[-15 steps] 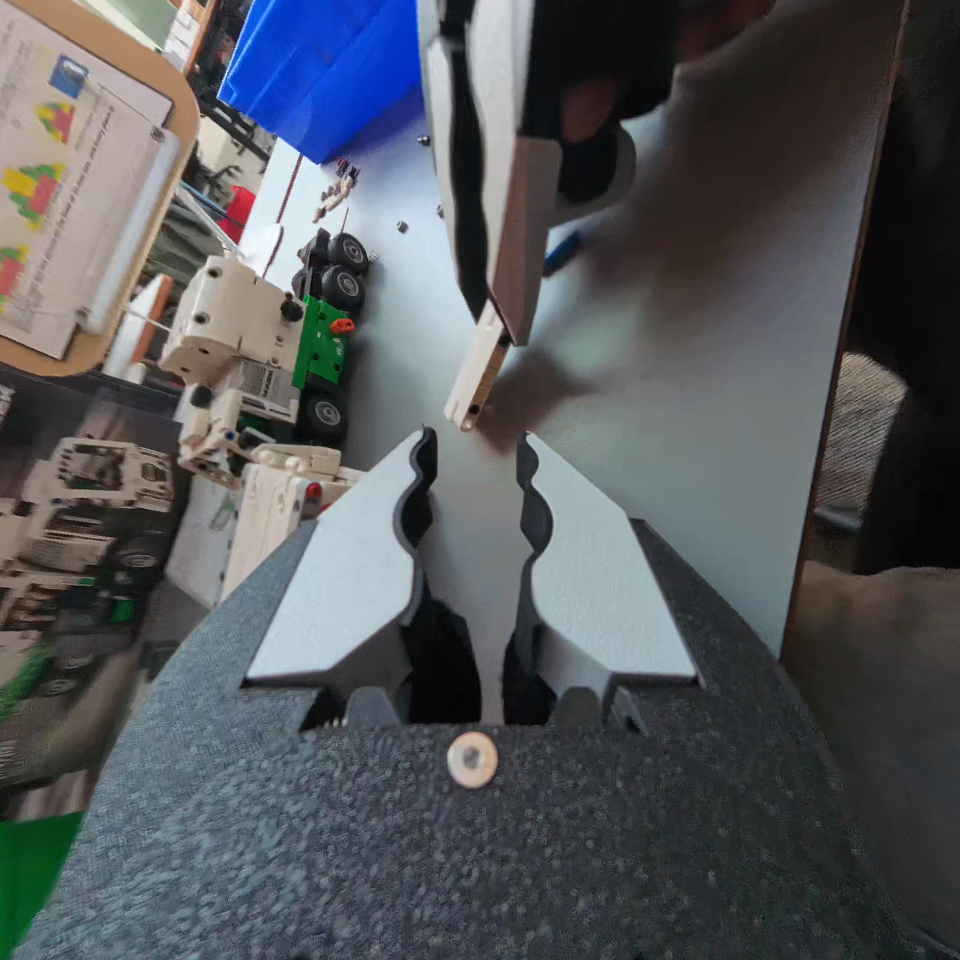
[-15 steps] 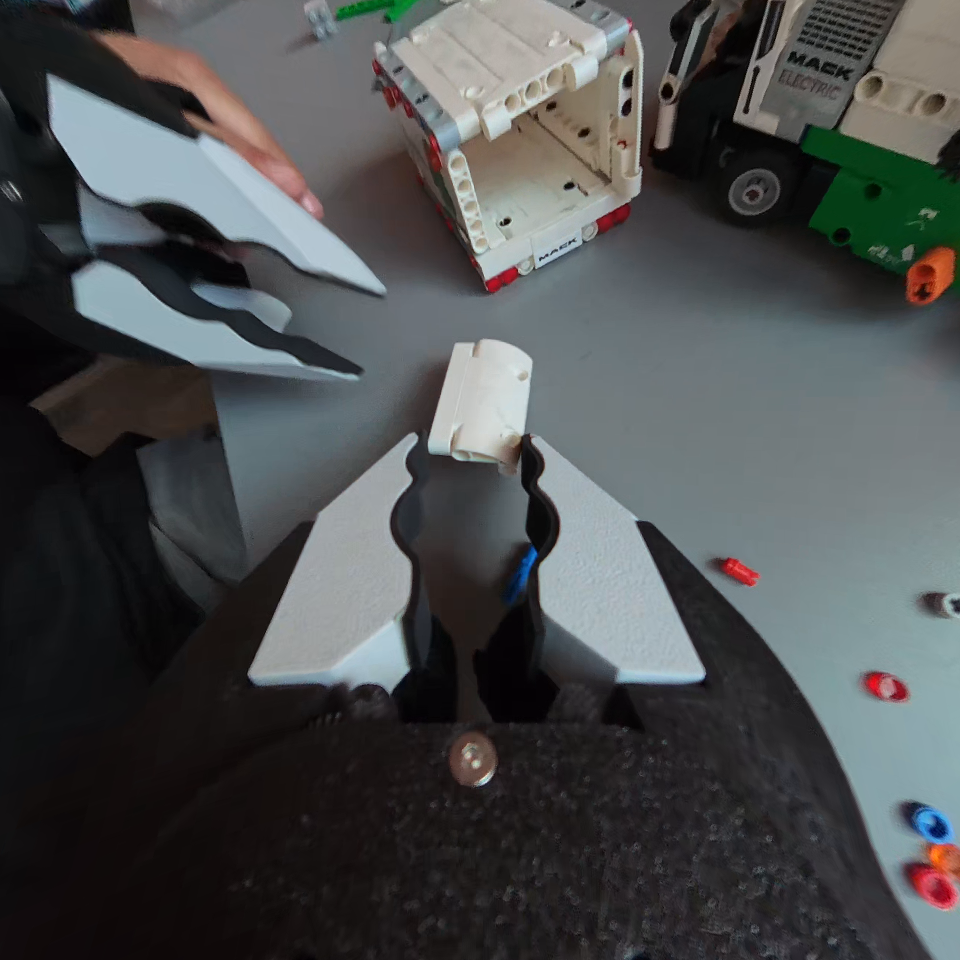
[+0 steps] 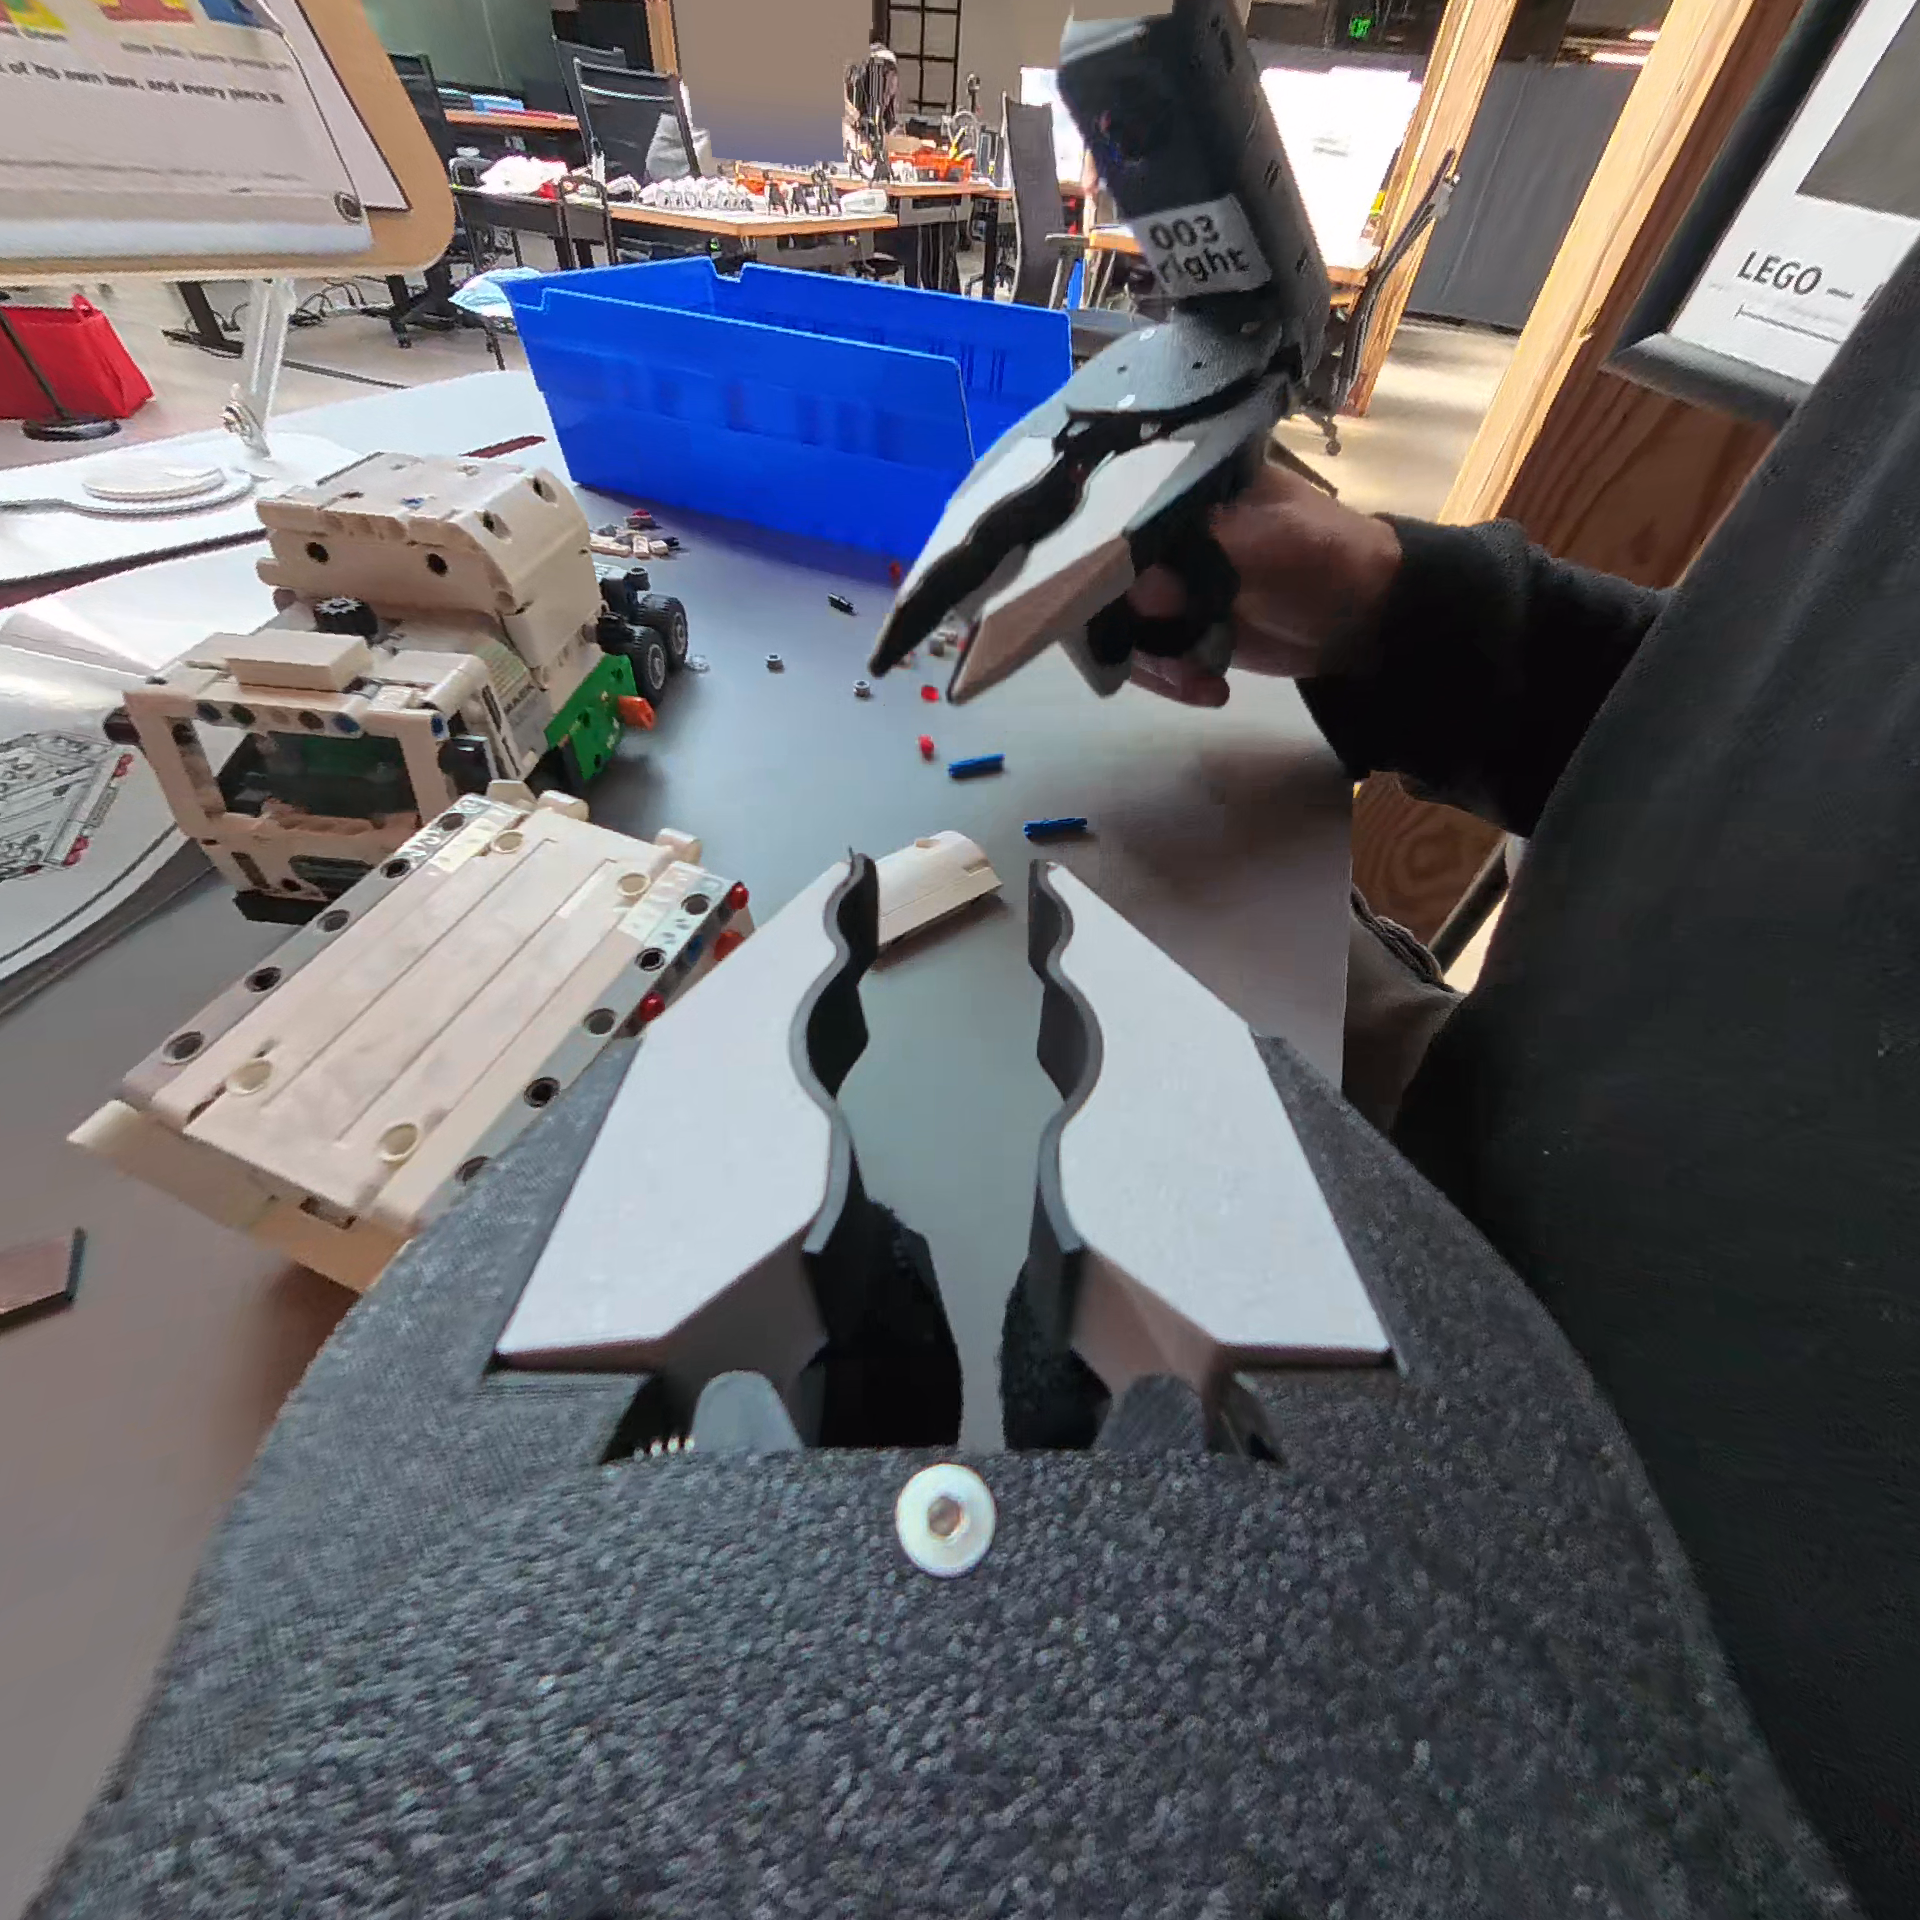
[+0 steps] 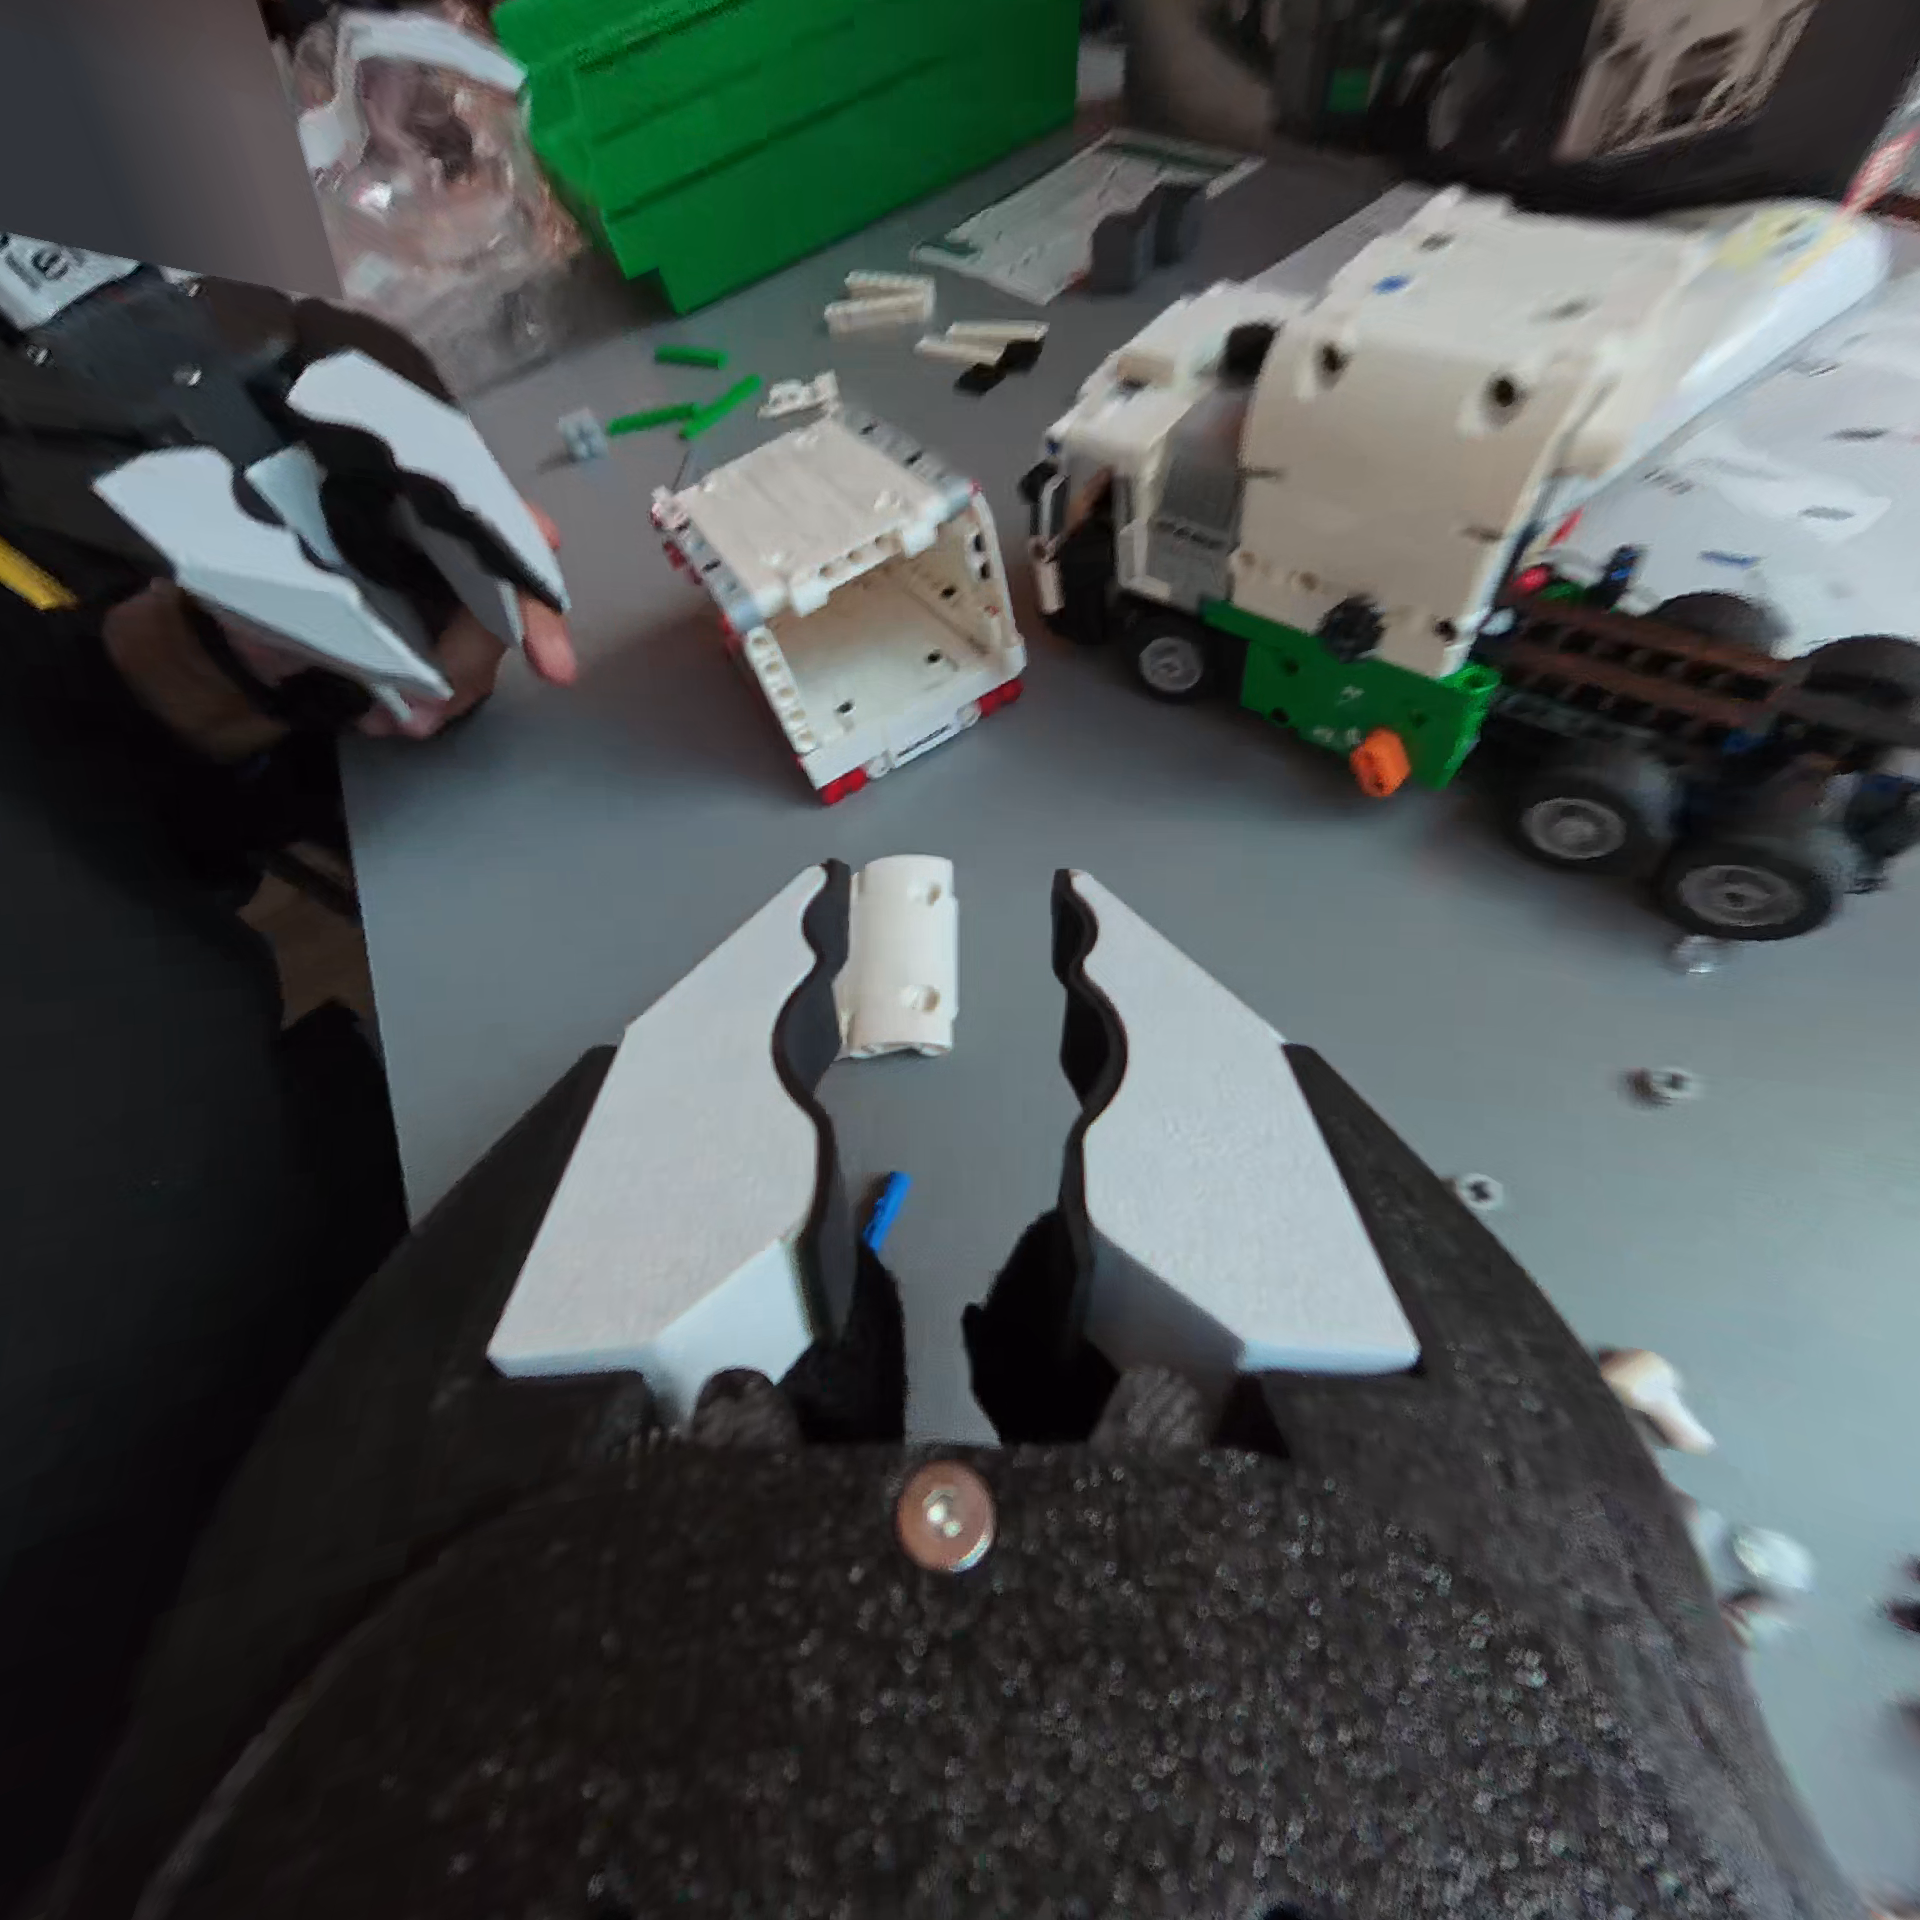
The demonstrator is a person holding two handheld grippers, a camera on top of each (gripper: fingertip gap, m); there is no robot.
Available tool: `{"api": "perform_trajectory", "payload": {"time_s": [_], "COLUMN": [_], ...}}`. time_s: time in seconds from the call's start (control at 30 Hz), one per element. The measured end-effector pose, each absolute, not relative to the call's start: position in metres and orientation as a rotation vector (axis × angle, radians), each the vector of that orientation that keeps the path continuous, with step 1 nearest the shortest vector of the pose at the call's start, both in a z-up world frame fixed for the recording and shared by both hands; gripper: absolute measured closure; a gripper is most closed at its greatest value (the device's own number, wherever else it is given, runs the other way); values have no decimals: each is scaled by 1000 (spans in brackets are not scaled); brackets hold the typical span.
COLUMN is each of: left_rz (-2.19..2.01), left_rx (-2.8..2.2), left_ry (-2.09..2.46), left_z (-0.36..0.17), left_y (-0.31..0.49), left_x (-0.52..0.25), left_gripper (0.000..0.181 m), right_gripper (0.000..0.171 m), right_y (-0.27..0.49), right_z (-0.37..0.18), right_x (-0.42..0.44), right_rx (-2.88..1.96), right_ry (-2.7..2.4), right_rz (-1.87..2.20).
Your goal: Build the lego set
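Going by the right wrist view. Far left: left gripper [image 4: 457,634] held up off the table [image 4: 1247,987], fingers spread, nothing in it. Left table edge runs just beside it, drop-off there.

Centre: white panel [image 4: 902,958] lies flat on the table between the tips of the right gripper [image 4: 940,883], jaws spread, empty, not touching it as far as I can tell. Blue pin [image 4: 885,1218] lies nearer, under the gripper.

Beyond: open white box [image 4: 842,592] on its side, standing apart from the panel. Right: truck [image 4: 1351,540], partly built, blurred. Small loose pins scattered at far right.

Panel looks light, rigid, smooth plastic, curved top; likely to skid or pop out if pinched on the curve. Best hold: across the two long straight sides, near mid-length.

Room: bare table around the panel on all sides, widest to its right. Watch the left edge, and the blue pin when closing.
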State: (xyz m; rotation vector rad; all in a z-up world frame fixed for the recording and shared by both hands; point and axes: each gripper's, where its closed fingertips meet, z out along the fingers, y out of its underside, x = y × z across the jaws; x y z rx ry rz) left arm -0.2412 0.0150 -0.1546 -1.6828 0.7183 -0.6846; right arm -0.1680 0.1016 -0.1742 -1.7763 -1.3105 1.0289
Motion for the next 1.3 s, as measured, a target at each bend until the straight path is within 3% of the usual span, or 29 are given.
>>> {"api": "perform_trajectory", "payload": {"time_s": [0.2,0.33,0.67,1.0,1.3], "left_rz": [-636,-658,-579,-583,-511], "left_rx": [-1609,-1611,-1726,-1727,-1725], "left_ry": [614,588,586,662,879], "left_z": [-141,-140,-157,-161,-175], "left_y": [20,22,34,29,15], "left_x": [-257,-260,-259,-250,-227], "left_gripper": [154,156,158,158,155], "right_gripper": [129,131,138,138,145], "right_y": [208,258,278,258,67], "right_z": [-143,-158,-168,-158,-203], "right_x": [-119,-94,-98,-113,-115], "right_rx": [-1817,-1897,-1893,-1794,-1918], "right_ry": [-907,-794,-786,-884,-1324], "right_rz": [803,641,632,672,972]}}
